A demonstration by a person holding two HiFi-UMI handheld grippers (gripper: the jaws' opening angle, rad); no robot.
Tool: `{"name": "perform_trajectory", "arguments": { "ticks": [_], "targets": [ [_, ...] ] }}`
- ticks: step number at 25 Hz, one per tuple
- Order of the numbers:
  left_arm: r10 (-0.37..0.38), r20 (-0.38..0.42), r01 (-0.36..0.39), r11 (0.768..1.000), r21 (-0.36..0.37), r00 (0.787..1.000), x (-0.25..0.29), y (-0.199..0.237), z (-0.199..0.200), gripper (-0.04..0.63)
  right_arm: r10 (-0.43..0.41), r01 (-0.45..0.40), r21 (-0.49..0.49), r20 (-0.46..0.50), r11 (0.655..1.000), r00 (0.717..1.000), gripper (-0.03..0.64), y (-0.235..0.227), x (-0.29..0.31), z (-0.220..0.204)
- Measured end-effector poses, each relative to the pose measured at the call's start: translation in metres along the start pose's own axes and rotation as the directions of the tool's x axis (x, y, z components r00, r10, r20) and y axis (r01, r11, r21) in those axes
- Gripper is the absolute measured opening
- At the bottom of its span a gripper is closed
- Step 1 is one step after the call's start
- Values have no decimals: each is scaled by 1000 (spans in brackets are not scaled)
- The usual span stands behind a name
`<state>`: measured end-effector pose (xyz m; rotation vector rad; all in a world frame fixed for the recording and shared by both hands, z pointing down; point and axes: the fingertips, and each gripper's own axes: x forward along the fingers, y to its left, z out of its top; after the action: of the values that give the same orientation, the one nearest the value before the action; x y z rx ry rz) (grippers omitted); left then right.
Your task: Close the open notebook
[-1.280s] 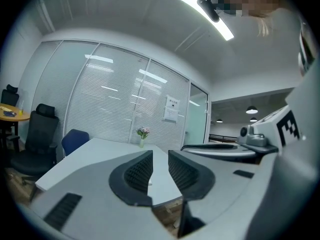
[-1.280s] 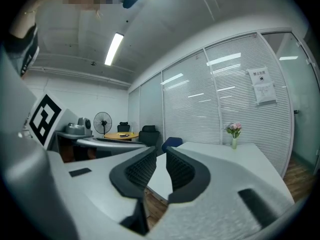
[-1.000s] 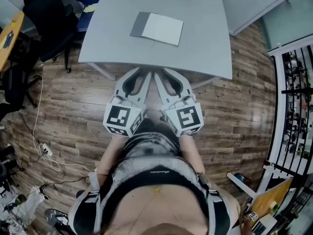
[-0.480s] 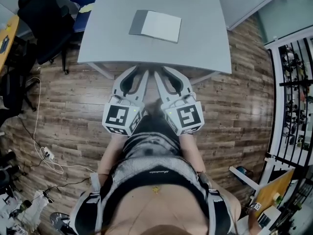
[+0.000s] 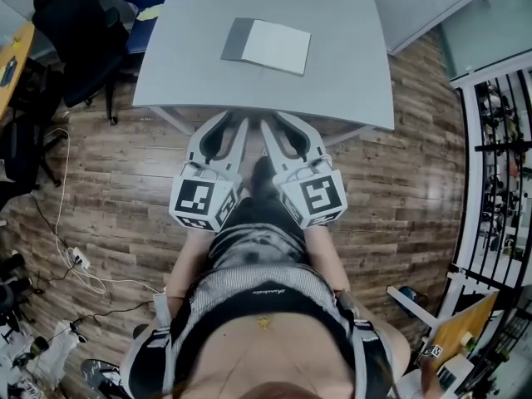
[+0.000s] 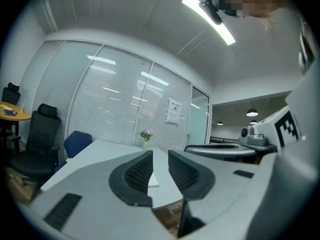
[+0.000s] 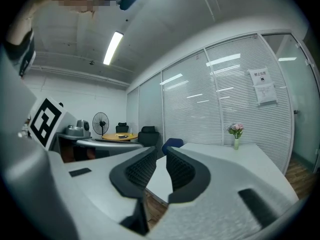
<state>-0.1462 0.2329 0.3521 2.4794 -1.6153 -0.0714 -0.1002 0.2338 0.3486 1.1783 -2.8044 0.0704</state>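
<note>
Head view, entries listed nearest first.

1. left gripper [image 5: 235,121] and right gripper [image 5: 276,121]. Held side by side in front of the person's waist, above the wooden floor [image 5: 416,181], tips just short of the bench's near edge. Each gripper's own view shows its jaws a narrow slit apart with nothing between the ribbed pads: both released, both empty.

2. bench [image 5: 349,73]. Pale grey top, directly ahead of both pairs of jaws.

3. notebook [image 5: 268,46]. Task piece. Lies open and flat, well ahead of the jaws, roughly in line with the two grippers and apart from both. White page to the right, a narrower grey panel along the left; thin, set slightly askew to the bench edge. Whether the grey part is cover or leaf cannot be told. In the left gripper view it appears as a white sliver seen through the slit of the jaws.

4. vase of flowers [image 6: 145,135]. Far end of the bench, beyond the notebook.

Status, as judged: approach stage, closing not yet begun. Next move calls for carrying one gripper forward and low over the bench, slipping a jaw under a free edge of one side and swinging it across; a thin leaf lying flat may be awkward to catch, so the other gripper could steady the notebook.
</note>
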Motion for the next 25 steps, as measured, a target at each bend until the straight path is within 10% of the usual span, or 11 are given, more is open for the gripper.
{"name": "perform_trajectory", "arguments": {
  "ticks": [25],
  "targets": [
    [-24,-30,23,1000,-9,999,99,38,12,69,19,-19,26,-4,999,1000,63,-67,85,9]
  ]
}}
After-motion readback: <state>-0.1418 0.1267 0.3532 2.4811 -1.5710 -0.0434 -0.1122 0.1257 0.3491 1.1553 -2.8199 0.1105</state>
